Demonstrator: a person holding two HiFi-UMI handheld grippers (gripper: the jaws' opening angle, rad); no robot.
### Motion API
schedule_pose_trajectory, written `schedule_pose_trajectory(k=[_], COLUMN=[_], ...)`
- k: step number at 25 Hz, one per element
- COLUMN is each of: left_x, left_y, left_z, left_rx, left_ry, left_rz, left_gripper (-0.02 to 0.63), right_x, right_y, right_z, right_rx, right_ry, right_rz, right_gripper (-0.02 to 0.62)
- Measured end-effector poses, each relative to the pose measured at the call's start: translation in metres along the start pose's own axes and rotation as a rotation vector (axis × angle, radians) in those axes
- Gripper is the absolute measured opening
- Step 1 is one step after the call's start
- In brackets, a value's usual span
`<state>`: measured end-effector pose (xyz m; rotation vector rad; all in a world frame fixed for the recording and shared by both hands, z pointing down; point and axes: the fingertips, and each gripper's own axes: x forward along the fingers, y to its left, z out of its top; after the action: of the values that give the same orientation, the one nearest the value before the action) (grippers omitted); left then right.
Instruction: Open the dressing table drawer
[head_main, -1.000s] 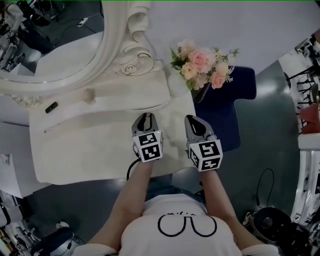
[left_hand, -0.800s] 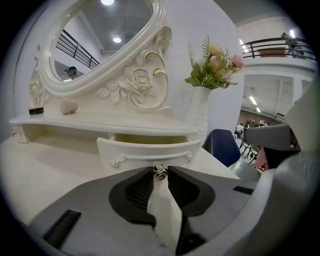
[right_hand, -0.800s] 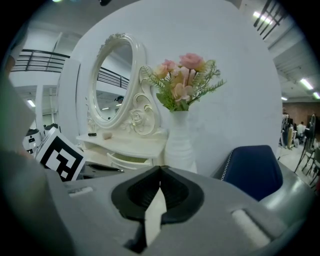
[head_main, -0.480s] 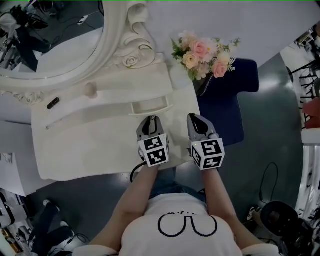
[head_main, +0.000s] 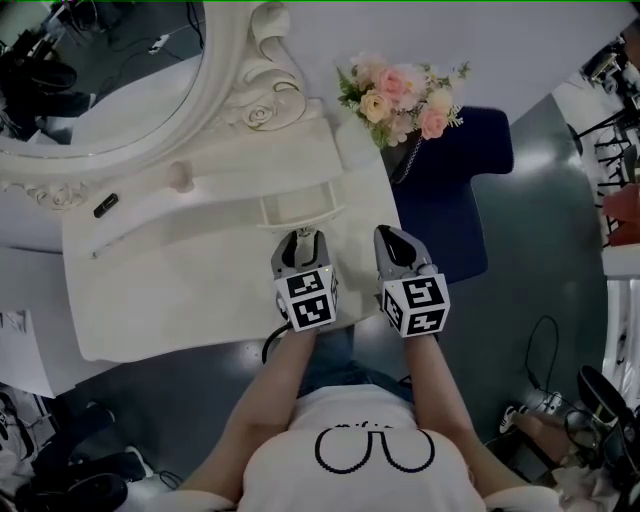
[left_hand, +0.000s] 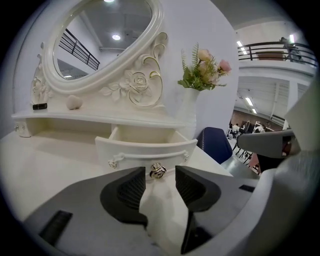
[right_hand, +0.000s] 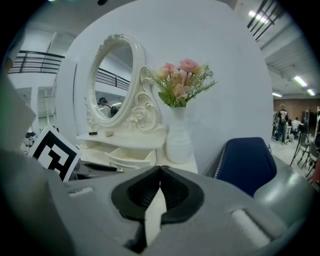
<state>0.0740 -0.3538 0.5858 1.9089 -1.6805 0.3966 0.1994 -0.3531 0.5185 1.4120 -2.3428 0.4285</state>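
The head camera looks steeply down from high up onto the white surface (head_main: 180, 300). The camera on the left tool (left_hand: 160, 171) sits low and very near the drawer (left_hand: 145, 147), facing its front. The camera on the right tool (right_hand: 161, 169) looks across from farther off, at the side. All three views share the drawer, the mirror (head_main: 100, 80) and the flowers (head_main: 400, 95)
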Motion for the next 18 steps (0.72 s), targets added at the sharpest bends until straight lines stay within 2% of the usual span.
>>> schedule_pose_trajectory(k=[2, 11, 14, 18], left_x=[-0.005, -0.036, -0.055, -0.085], left_y=[-0.002, 0.014, 0.031, 0.068], left_z=[0.002, 0.022, 0.039, 0.065], left_rx=[0.012, 0.008, 0.005, 0.013], left_ry=[-0.003, -0.055, -0.114, -0.204], left_rz=[-0.017, -0.051, -0.051, -0.007], left_gripper=[0.200, 0.202, 0.201, 0.199], right_x=[-0.002, -0.016, -0.024, -0.039], right_y=[0.001, 0.010, 0.013, 0.022], right_z=[0.001, 0.012, 0.020, 0.038], right_rx=[-0.001, 0.003, 0.013, 0.021], right_ry=[-0.002, -0.039, -0.060, -0.105], right_rz=[-0.003, -0.028, -0.053, -0.082], right_gripper=[0.000, 0.000, 0.000, 0.000])
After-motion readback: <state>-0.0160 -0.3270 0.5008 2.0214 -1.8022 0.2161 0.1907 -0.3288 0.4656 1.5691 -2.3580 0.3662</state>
